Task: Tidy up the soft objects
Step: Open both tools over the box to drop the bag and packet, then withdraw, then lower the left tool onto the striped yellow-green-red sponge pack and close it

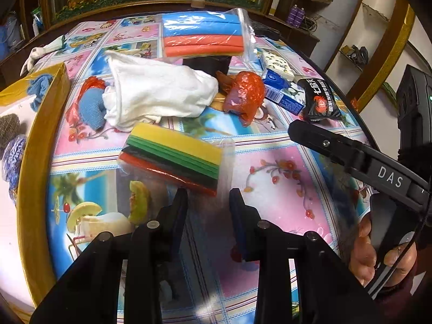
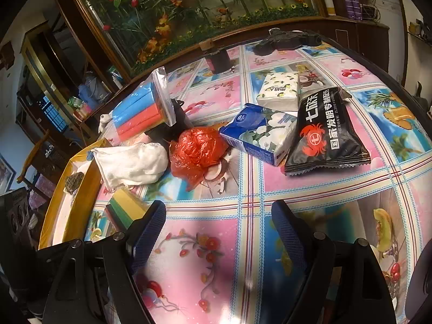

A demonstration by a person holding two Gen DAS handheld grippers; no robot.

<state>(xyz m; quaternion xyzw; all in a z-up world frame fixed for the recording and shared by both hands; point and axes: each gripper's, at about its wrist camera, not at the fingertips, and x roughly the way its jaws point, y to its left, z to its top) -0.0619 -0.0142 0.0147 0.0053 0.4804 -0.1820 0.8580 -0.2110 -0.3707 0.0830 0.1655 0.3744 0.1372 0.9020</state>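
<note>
bare tablecloth [image 2: 216, 243] open near right, clutter crowding the far side, yellow-rimmed tray [image 1: 35, 145] walling the left

Seeing blue knit item [image 1: 91, 108] lying half tucked under white cloth [image 1: 156, 91] and orange wrap; shape staying unclear. Yellow tray [image 1: 29, 145] at table's left edge running off frame; scourer [image 1: 9, 129] and patterned item [image 1: 13, 156] inside getting cropped. Dark object [image 1: 208, 63] hiding under blue-and-orange foam bag [image 1: 202, 35]; not making it out. Clear flap of striped foam bag [image 1: 172, 154] blurring between left gripper [image 1: 208, 197] fingers; contact not readable. In right wrist view, same bag [image 2: 127, 210] getting covered by finger.
</note>
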